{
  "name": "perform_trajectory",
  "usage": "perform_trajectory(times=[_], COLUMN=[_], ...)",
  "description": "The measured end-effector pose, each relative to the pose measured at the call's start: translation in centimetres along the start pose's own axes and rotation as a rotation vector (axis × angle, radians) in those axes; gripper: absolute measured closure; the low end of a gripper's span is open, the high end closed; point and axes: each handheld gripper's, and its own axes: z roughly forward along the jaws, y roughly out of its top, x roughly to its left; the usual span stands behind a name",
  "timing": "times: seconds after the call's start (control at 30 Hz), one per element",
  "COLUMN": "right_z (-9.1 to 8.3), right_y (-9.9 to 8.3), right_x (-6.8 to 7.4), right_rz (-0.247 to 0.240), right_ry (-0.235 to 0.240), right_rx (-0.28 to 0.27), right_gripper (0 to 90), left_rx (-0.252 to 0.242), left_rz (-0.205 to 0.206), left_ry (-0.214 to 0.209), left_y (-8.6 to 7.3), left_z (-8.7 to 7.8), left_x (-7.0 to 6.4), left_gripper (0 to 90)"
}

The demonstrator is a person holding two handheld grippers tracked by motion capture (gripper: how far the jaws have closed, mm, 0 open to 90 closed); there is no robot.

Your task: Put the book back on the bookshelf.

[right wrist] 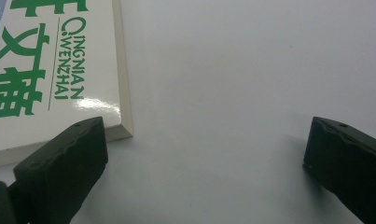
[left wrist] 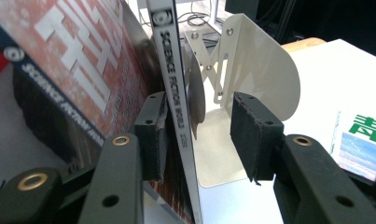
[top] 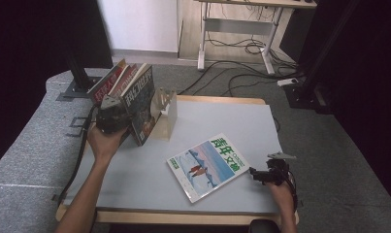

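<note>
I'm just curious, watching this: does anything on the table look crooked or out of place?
Yes. The standing magazines lean, fanned apart, against the bookend rather than upright, and one magazine lies flat, askew on the table.

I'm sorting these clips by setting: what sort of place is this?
Probably a lab or office room set up for recording: dark stand poles flank the table, a desk frame with loose cables stands behind on grey carpet, and magazines lean by a metal bookend.
</note>
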Motion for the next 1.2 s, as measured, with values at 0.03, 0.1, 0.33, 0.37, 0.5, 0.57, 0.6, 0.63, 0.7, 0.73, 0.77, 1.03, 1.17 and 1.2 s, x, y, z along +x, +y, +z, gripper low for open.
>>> perform_trajectory(times=[0.03, 0.1, 0.33, 0.37, 0.5, 0.57, 0.6, 0.63, 0.7, 0.73, 0.77, 1.03, 1.17, 1.2], right_z=[0.0, 0.0, 0.0, 0.0, 0.0, 0.0, 0.0, 0.0, 0.0, 0.0, 0.0, 0.0, 0.0, 0.0], right_y=[0.0, 0.0, 0.0, 0.0, 0.0, 0.0, 0.0, 0.0, 0.0, 0.0, 0.0, 0.0, 0.0, 0.0], right_x=[0.0, 0.0, 0.0, 0.0, 0.0, 0.0, 0.0, 0.0, 0.0, 0.0, 0.0, 0.0, 0.0, 0.0], right_rz=[-0.001, -0.001, -0.001, -0.001, -0.003, -0.003, -0.003, -0.003, -0.003, -0.003, -0.003, -0.003, -0.003, -0.004], right_ry=[0.000, 0.000, 0.000, 0.000, 0.000, 0.000, 0.000, 0.000, 0.000, -0.001, -0.001, -0.001, -0.001, -0.001], right_rx=[0.000, 0.000, 0.000, -0.001, 0.000, 0.000, 0.000, 0.000, 0.000, 0.000, 0.000, -0.001, -0.001, -0.001], right_gripper=[0.0, 0.0, 0.0, 0.0, 0.0, 0.0, 0.0, 0.0, 0.0, 0.0, 0.0, 0.0, 0.0, 0.0], left_rx=[0.001, 0.002, 0.015, 0.016, 0.021, 0.022, 0.024, 0.024, 0.024, 0.023, 0.024, 0.048, 0.068, 0.071], left_rz=[0.000, -0.002, -0.008, -0.007, -0.007, -0.006, -0.005, -0.005, -0.003, -0.002, -0.001, 0.050, 0.084, 0.090], left_ry=[0.000, 0.000, -0.003, -0.005, -0.014, -0.017, -0.021, -0.028, -0.034, -0.038, -0.042, -0.092, -0.133, -0.146], left_y=[-0.1, -0.3, -1.1, -1.3, -1.6, -1.8, -1.9, -2.0, -2.2, -2.3, -2.4, -3.2, -4.0, -4.2], left_z=[0.0, 0.0, -0.3, -0.3, -0.6, -0.7, -0.8, -0.9, -1.1, -1.2, -1.3, -1.7, -1.5, -1.5], left_x=[0.1, 0.1, 0.3, 0.3, 0.2, 0.2, 0.1, 0.1, 0.0, 0.0, -0.1, -1.0, -1.6, -1.8], left_gripper=[56.1, 55.7, 54.8, 54.5, 53.2, 52.7, 52.1, 52.1, 51.2, 50.8, 50.2, 41.4, 35.3, 33.3])
